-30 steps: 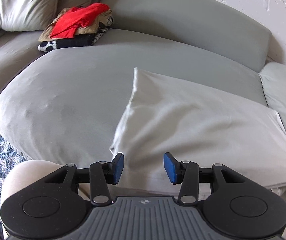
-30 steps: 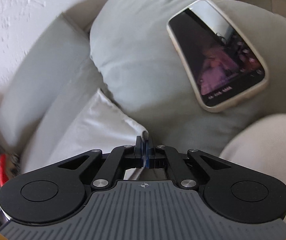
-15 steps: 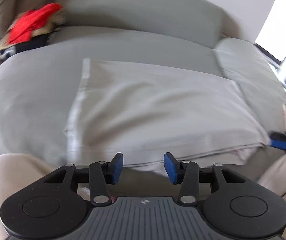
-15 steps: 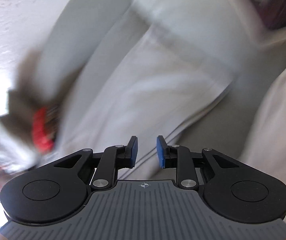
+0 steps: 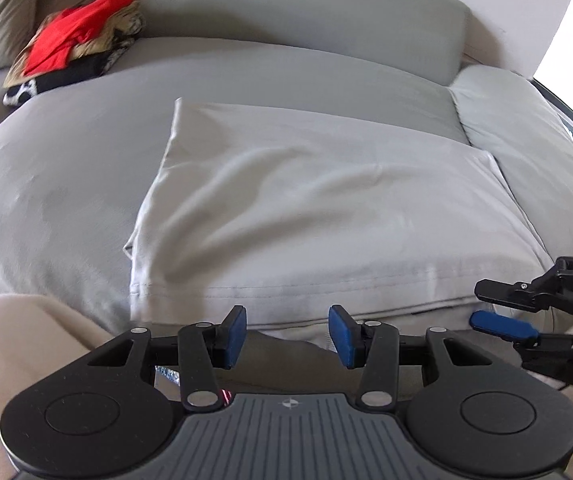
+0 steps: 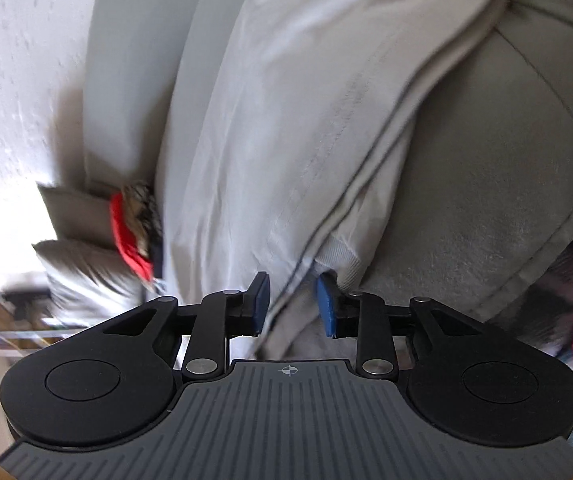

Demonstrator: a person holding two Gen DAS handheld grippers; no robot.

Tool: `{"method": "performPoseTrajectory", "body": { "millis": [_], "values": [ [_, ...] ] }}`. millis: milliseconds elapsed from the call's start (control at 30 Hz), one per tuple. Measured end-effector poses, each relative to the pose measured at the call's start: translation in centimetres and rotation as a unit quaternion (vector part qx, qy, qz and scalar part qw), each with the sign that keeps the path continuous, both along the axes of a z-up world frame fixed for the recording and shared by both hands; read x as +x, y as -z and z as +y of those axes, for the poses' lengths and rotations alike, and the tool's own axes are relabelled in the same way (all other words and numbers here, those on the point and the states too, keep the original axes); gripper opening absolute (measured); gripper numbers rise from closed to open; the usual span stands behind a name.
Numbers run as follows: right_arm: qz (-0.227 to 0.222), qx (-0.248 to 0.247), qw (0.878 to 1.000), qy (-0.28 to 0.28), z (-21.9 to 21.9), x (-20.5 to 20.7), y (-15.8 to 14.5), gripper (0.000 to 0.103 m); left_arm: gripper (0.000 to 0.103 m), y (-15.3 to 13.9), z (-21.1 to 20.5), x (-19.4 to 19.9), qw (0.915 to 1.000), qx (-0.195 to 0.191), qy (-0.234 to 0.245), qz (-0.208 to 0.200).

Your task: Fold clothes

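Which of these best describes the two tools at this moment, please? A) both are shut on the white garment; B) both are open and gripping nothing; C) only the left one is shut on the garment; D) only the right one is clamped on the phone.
B: the left tool and the right tool both show a clear gap between their blue pads, with the white garment lying loose on the sofa.

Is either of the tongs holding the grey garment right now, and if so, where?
No. The left tongs and right tongs are both open, near the grey garment hem but gripping nothing.
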State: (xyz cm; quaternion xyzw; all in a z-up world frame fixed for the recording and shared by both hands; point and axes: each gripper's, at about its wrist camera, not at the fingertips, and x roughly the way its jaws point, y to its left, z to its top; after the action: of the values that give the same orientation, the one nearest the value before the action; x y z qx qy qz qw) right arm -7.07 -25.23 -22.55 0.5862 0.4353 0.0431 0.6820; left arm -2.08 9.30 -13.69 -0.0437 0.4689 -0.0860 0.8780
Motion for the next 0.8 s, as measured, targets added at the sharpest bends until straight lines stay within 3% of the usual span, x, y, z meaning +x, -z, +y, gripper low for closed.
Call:
{"method": "performPoseTrajectory", "body": {
  "millis": [167, 333, 533, 700, 733, 800],
  "values": [
    [-0.028, 0.024, 0.999, 0.022, -0.5, -0.9, 0.3, 0.032, 0.044, 0.1, 0.8, 0.1, 0.9998, -0.006, -0.019, 0.006],
    [-0.047, 0.01, 0.998, 0.042, -1.1, -0.9, -0.1, 0.033, 0.044, 0.0, 1.0, 0.2, 0.9997, -0.007, -0.024, 0.007],
    [-0.064, 0.026, 0.997, 0.027, -1.6, -1.1, -0.2, 0.033, 0.044, -0.2, 1.5, 0.3, 0.9991, -0.009, -0.04, 0.004],
    [-0.084, 0.01, 0.996, 0.004, 0.0, 0.6, -0.3, 0.028, 0.044, -0.5, 2.3, 0.4, 0.998, -0.012, -0.062, 0.005],
    [-0.082, 0.006, 0.997, -0.001, 0.2, 1.0, -0.3, 0.025, 0.044, -0.5, 2.4, 0.5, 0.9978, -0.012, -0.065, 0.006],
    [-0.073, -0.016, 0.997, -0.013, 0.8, 1.6, -0.5, 0.005, 0.044, -0.5, 2.5, 0.4, 0.9976, -0.012, -0.068, 0.006]
  ]
}}
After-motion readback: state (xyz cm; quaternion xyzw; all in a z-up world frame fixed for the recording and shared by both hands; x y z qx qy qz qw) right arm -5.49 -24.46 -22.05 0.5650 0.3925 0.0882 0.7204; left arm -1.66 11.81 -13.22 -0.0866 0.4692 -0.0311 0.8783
